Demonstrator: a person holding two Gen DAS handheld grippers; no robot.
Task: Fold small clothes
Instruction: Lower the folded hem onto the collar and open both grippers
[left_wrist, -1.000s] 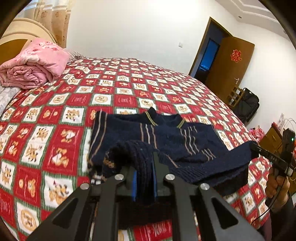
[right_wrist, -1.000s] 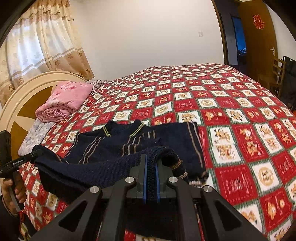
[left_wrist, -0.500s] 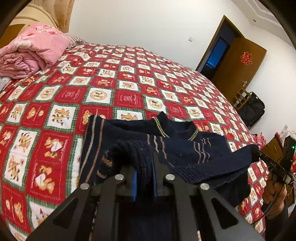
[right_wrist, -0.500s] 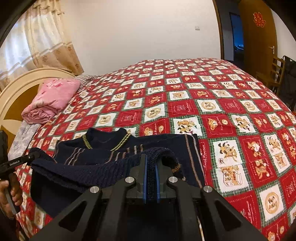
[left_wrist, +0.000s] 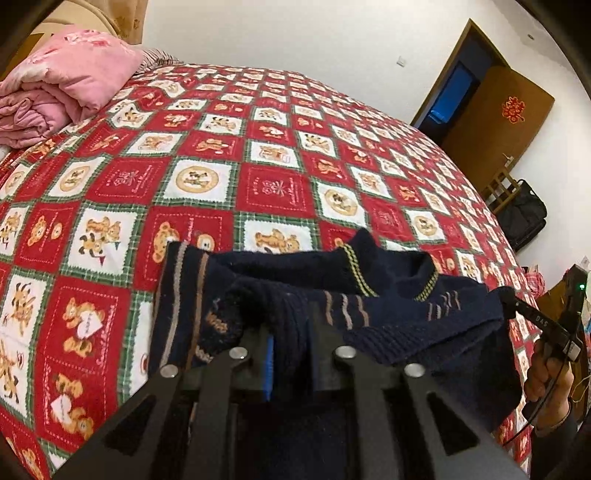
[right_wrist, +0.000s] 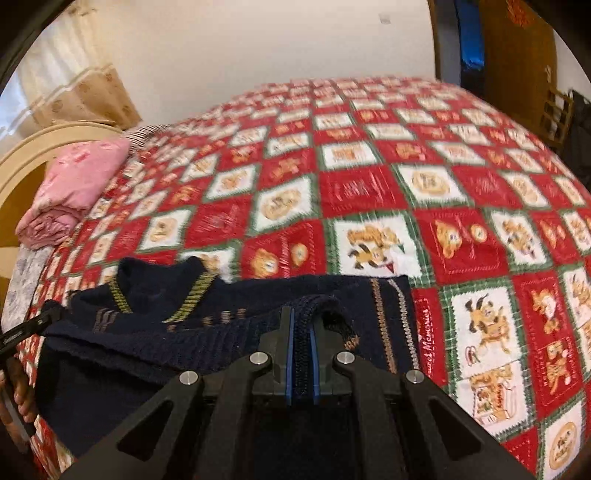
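Note:
A small navy knit sweater with tan stripes and a yellow-trimmed collar lies on the bed, its lower hem lifted and carried over its chest toward the collar. My left gripper is shut on the hem at the sweater's left side. My right gripper is shut on the hem at the right side of the sweater. The right gripper also shows at the right edge of the left wrist view. The folded-over hem hides most of the sweater's body.
The bed is covered by a red, white and green bear-print quilt. A folded pink blanket lies by the headboard at the far left. A brown door, a chair and a black bag stand past the bed's far right.
Both grippers have moved forward over the sweater with the hem, bringing it closer to the collar. The fold now covers more of the sweater's body.

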